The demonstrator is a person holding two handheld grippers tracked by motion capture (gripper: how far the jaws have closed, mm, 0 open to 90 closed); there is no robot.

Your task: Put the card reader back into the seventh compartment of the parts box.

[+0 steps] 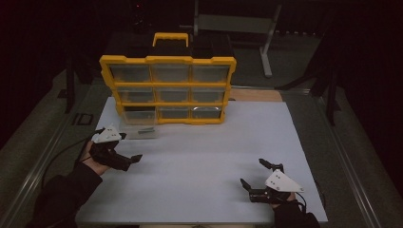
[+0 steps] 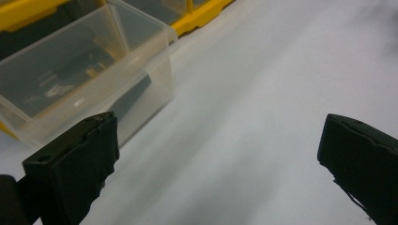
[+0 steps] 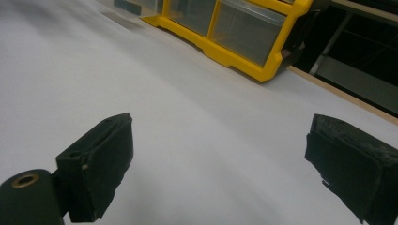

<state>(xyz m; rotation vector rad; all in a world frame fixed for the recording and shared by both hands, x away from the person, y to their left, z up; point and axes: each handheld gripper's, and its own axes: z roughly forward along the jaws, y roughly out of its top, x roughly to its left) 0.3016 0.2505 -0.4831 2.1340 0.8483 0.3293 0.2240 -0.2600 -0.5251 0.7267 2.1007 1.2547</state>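
Observation:
A yellow organiser (image 1: 167,90) with three rows of clear drawers stands upright at the back of the white board (image 1: 199,156). One clear drawer (image 1: 141,128) is pulled out and lies on the board in front of the organiser's lower left; dark small parts lie inside it (image 2: 70,75). My left gripper (image 1: 130,147) hovers just in front of and left of that drawer, jaws wide apart, nothing between them (image 2: 216,159). My right gripper (image 1: 253,173) is at the front right of the board, open and empty (image 3: 216,159), looking toward the organiser (image 3: 234,33).
The board lies on a grey table with a metal rail (image 1: 43,161) along the left side. A strip of wood (image 1: 254,95) shows behind the board at right. A grey metal frame (image 1: 266,42) stands behind the organiser. Surroundings are dark.

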